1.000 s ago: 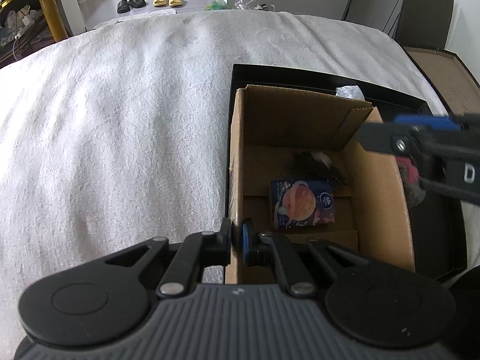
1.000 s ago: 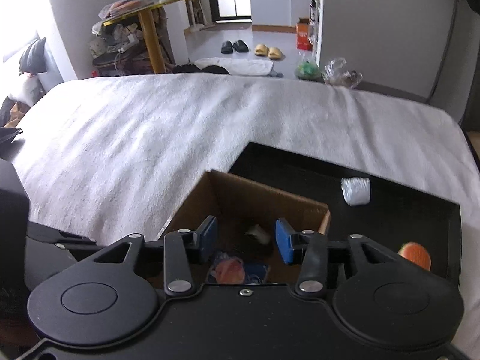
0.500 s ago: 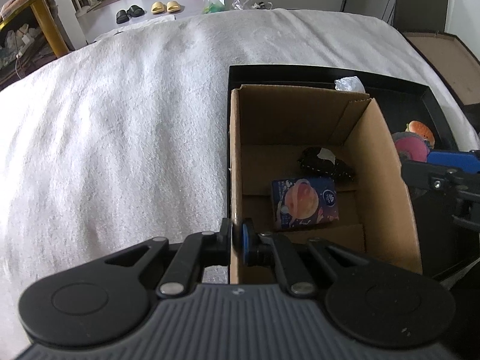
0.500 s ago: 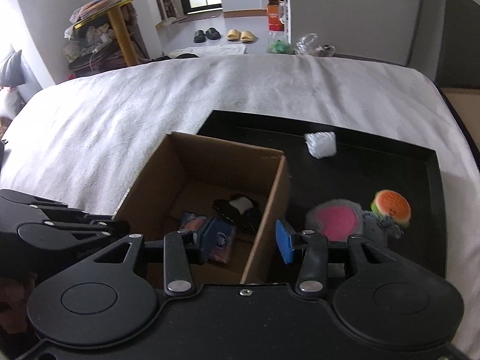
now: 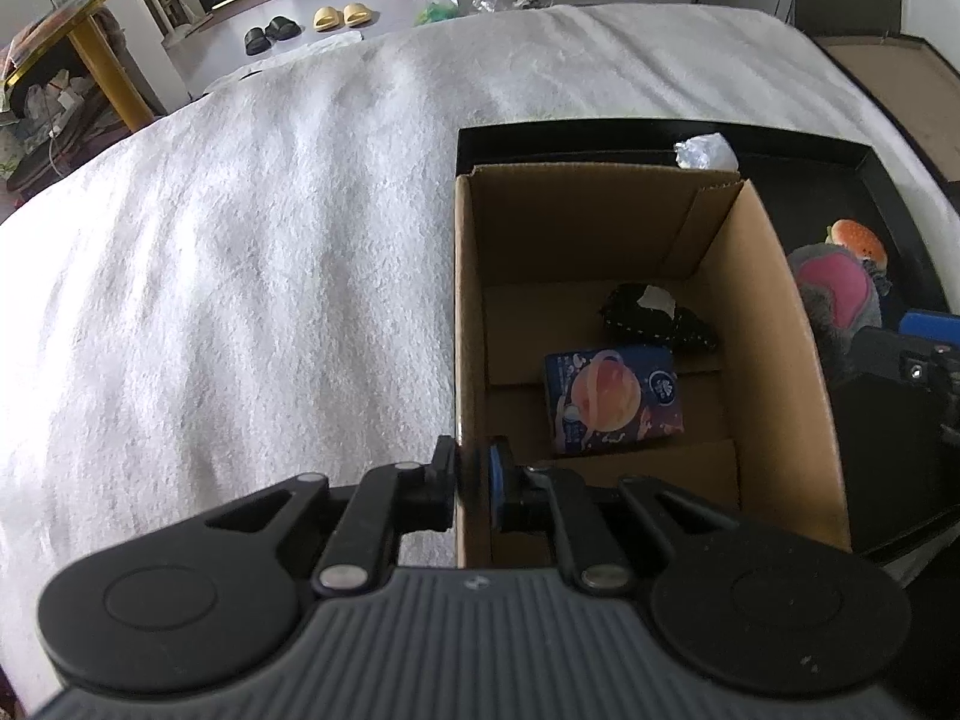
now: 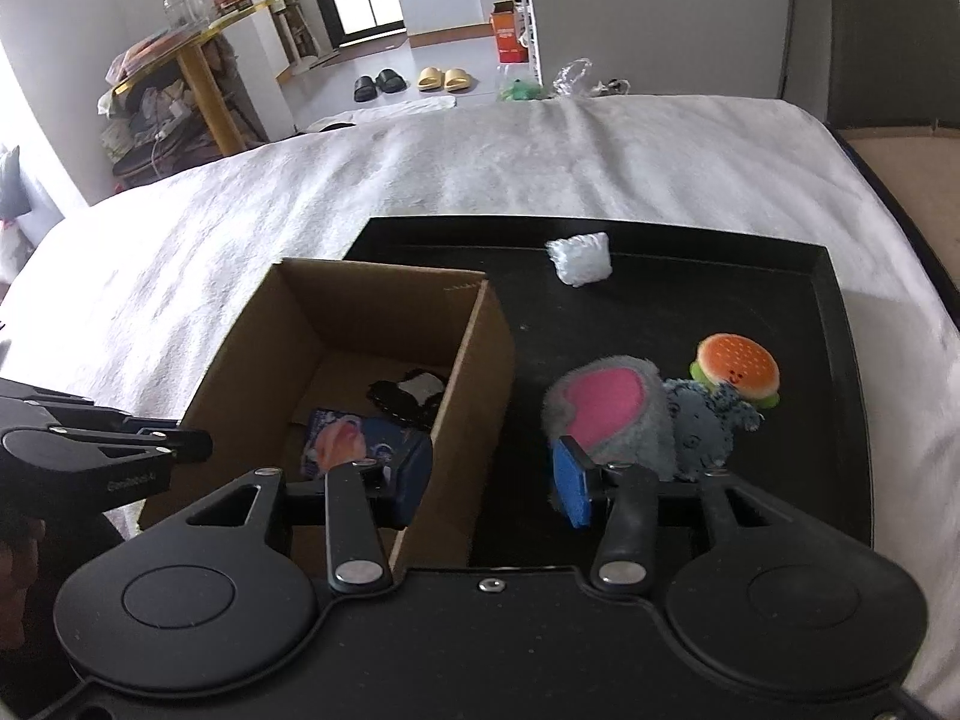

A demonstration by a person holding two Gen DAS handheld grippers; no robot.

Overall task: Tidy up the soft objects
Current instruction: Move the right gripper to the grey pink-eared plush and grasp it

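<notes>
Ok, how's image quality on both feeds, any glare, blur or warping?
Left wrist: sharp, the white bedding is blown out at the left, and fisheye bends the box walls. Right wrist: sharp too, strong window glare at the far left, and the black tray swallows shadow detail.

The left hand-held gripper [image 5: 473,474] is pinched nearly closed, while the right hand-held gripper [image 6: 491,480] gapes wide.

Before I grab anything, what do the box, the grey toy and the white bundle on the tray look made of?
Box: plain brown cardboard, matte, with a raw cut edge. Grey toy: fuzzy plush with a pink felt-like ear. White bundle: shiny and crinkled, probably plastic wrap or satin; hard to tell.
</notes>
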